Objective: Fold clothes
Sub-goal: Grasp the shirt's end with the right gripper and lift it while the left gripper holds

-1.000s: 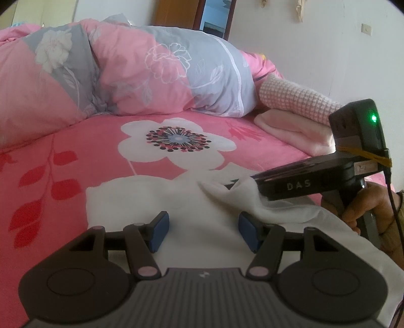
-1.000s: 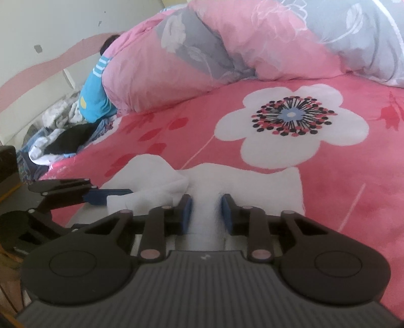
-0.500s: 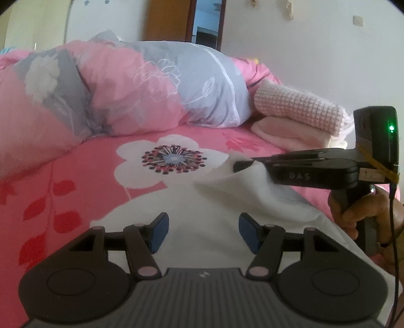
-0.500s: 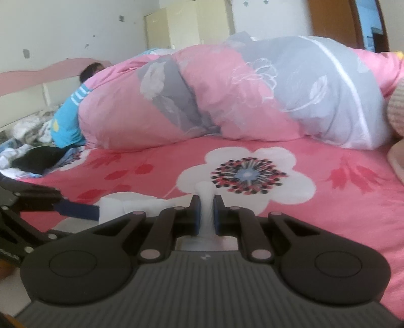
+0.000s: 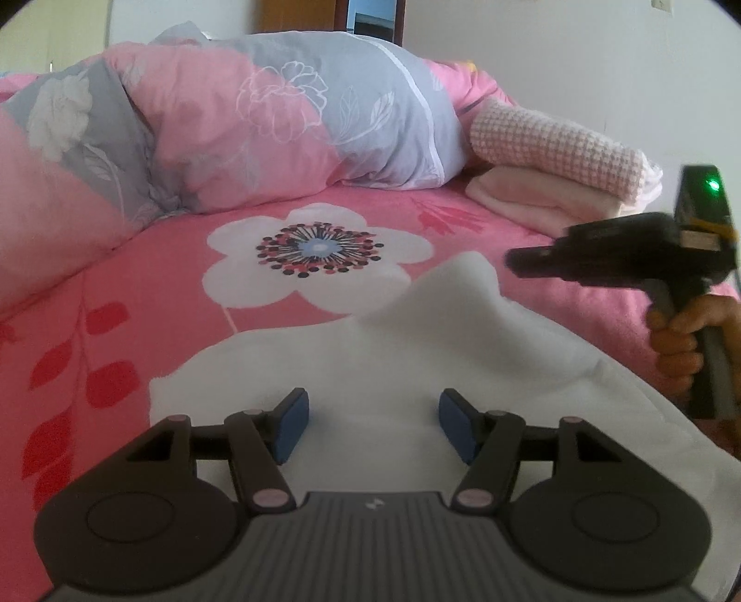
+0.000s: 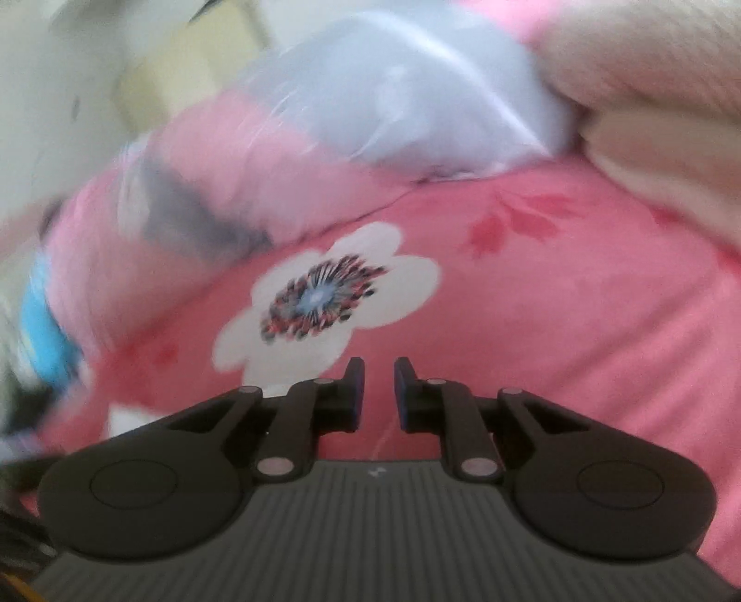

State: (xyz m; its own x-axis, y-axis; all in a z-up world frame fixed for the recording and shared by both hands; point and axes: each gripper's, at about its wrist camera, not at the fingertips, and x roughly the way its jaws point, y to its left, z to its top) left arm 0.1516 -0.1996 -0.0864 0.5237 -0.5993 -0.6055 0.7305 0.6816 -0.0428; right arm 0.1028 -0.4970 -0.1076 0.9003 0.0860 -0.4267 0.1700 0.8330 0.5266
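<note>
A white garment lies spread on the pink flowered bedsheet, with one edge rising in a soft peak at its far side. My left gripper hovers low over its near part, open, with only flat cloth below the blue pads. In the left wrist view my right gripper sits to the right of that peak, clear of the cloth, held by a hand. The right wrist view is blurred. There my right gripper has a narrow gap, its jaws are opening, and nothing is between them.
A bulky pink and grey flowered quilt runs across the back of the bed. Folded pink towels are stacked at the back right against the wall. A wooden door frame shows behind the quilt.
The right gripper had pinched and lifted an edge of the white garment. It has since let go and drawn off to the right, rolling. The left gripper has stayed put.
</note>
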